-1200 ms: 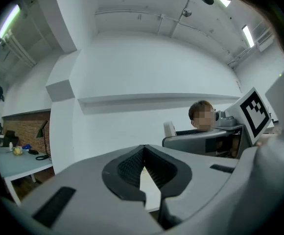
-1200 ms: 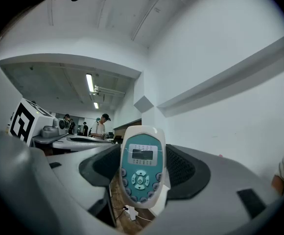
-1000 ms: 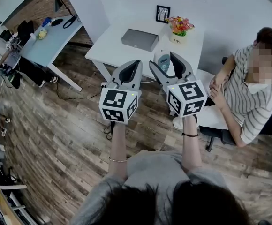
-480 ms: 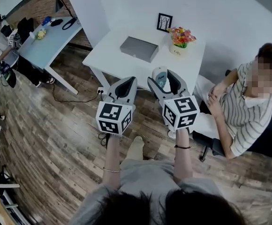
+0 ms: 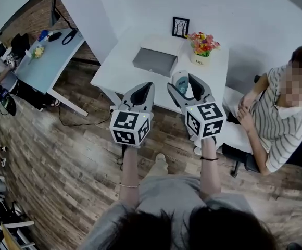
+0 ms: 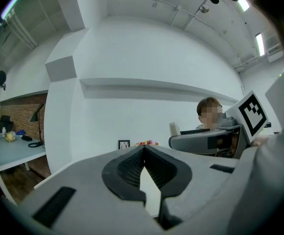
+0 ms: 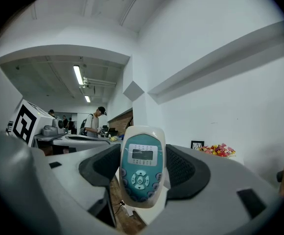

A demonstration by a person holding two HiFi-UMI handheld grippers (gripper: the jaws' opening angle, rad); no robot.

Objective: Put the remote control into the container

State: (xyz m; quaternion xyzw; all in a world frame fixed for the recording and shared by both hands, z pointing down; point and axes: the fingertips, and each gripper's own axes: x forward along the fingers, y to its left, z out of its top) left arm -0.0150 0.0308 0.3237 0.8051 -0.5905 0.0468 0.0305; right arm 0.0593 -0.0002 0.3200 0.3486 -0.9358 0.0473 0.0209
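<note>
Closest to me, above the wooden floor, both grippers hung side by side, short of the white tabletop. The left gripper had its fingers pressed together with nothing between them; its own view showed only a sliver of light where the pads met. The right gripper had its fingers clamped on the remote control, which stood upright between them, teal face and small screen turned back toward the camera.

Farther out, the grey container sat on the tabletop, well apart from the remote (I could not tell from above whether its top was open). Beyond it stood a pot of flowers and a small picture frame against the wall. A seated person was off to the right side.

My worry was the grip. The remote's upper part stood free above the pads, so I judged a quick swing forward could let it pivot or slide out before it reached the container. The container also looked light and unsteadied. Pushing the remote in at an angle might shove it toward the flowers, and a wide sweep on the right could brush the seated person.
</note>
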